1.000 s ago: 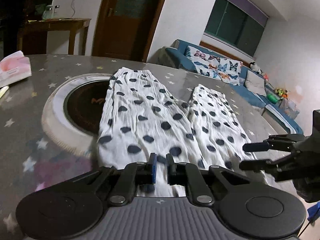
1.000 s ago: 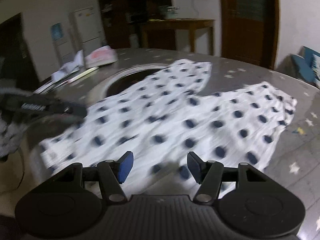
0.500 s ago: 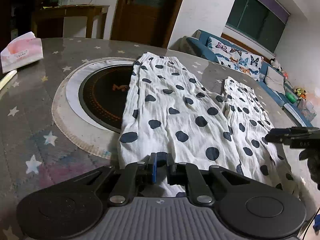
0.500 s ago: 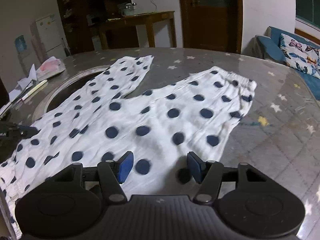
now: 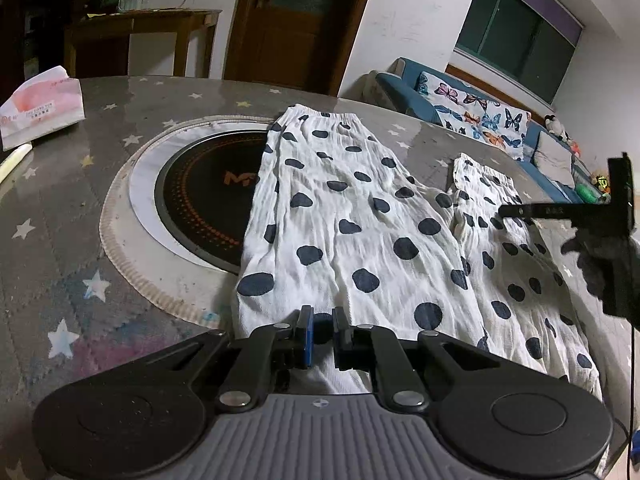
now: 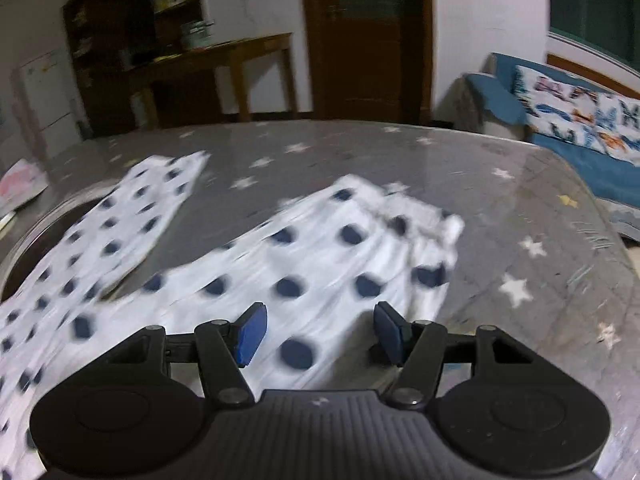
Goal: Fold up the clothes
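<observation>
The left gripper [image 5: 321, 334] has its blue pads drawn close together on the near edge of the polka-dot trousers [image 5: 352, 236], pinching the white fabric at the waist end. From that gripper the trousers spread straight ahead over the grey star-patterned surface [image 5: 60, 240]: one leg runs forward to an elastic cuff, and the other leg lies ahead and to the right, with a gap of bare surface between the two cuffs. The left edge of the nearer leg overlaps the round black cooktop [image 5: 208, 204] set into the surface ahead and to the left of the gripper. Far ahead-left sits a pink and white tissue pack [image 5: 42, 110].

The right gripper [image 6: 319, 332] stands wide apart, nothing between its blue pads, hovering just above the dotted cloth; this view is blurred. Directly ahead of it lies the right leg, its cuff bunched slightly, and the other leg stretches away to the front-left. In the left wrist view the right gripper [image 5: 532, 211] shows at the right, held over the right leg. A blue sofa [image 5: 460, 108] with butterfly cushions stands beyond the surface.
</observation>
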Tool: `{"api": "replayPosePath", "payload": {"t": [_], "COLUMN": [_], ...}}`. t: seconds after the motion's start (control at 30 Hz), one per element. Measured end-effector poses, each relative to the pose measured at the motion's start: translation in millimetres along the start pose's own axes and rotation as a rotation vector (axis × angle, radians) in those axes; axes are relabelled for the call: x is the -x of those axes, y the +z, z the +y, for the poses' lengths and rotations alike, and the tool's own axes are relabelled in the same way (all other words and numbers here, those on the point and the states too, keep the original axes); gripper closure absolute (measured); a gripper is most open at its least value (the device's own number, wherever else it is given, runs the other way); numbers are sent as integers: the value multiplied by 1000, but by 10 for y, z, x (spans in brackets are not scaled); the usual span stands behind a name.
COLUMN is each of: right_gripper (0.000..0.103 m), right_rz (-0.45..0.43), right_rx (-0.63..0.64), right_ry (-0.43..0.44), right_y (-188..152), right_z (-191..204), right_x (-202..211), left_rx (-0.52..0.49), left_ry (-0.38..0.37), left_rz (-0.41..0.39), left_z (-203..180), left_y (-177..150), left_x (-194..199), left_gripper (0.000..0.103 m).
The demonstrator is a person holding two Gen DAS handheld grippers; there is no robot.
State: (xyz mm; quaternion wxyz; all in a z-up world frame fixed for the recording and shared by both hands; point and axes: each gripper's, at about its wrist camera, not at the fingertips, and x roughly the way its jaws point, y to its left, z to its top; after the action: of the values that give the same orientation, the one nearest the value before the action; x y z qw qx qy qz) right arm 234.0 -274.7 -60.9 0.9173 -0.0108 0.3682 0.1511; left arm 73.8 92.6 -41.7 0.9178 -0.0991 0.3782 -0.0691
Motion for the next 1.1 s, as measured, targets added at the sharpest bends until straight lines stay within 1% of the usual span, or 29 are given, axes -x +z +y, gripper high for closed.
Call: {"api": "replayPosePath", "payload": {"t": [0.07, 0.2, 0.27, 0.33, 0.43, 0.47, 0.5, 0.53, 0.6, 0.67, 0.73, 0.8, 0.9, 0.97, 1.1], "right_gripper": [42, 43, 43, 43, 43, 42, 42, 42, 42, 42, 42, 42, 42, 42, 42], "right_rz": [-14, -22, -11, -18, -24, -29, -32, -35, -36, -34, -25, -17, -9, -3, 7], "right_rx": [-37, -49, -56, -70, -99, -95, -93, -93, -99, -102, -91, -84, -92, -102, -117], "right_ry": [-21, -20, -58, -81, -81, -80, -78, -76, -68, -58, -55, -54, -52, -53, -52], "right_y": [86, 210, 244, 269, 278, 275, 273, 264, 241, 189, 126, 62, -33, -93, -221], "right_z": [-94, -184, -236, -287, -344, -338, -332, -324, -317, -301, -273, -249, -239, -245, -267], "right_x": [-64, -225, -320, -344, -280, -230, -191, -141, -61, 21, 102, 165, 227, 253, 306], "left_rx": [-2, -4, -2, -6, -24, -31, -38, -44, -61, -86, -119, -160, -219, -259, -334], "left_ry": [2, 4, 4, 6, 7, 5, 1, -3, -18, -47, -88, -132, -214, -265, -334], "left_rz": [0, -2, -3, -3, -6, -9, -15, -22, -39, -55, -61, -61, -40, -15, 26], "left_z": [-2, -4, 2, -7, -46, -68, -97, -127, -213, -324, -476, -650, -931, -1116, -1448], "left_y": [0, 4, 7, 10, 10, 11, 11, 9, 0, -18, -54, -108, -232, -327, -519], "left_x": [-6, -13, -16, -13, 6, 21, 46, 74, 143, 226, 306, 374, 431, 437, 420], "left_gripper": [92, 92, 92, 92, 90, 88, 84, 77, 68, 65, 56, 53, 48, 47, 47]}}
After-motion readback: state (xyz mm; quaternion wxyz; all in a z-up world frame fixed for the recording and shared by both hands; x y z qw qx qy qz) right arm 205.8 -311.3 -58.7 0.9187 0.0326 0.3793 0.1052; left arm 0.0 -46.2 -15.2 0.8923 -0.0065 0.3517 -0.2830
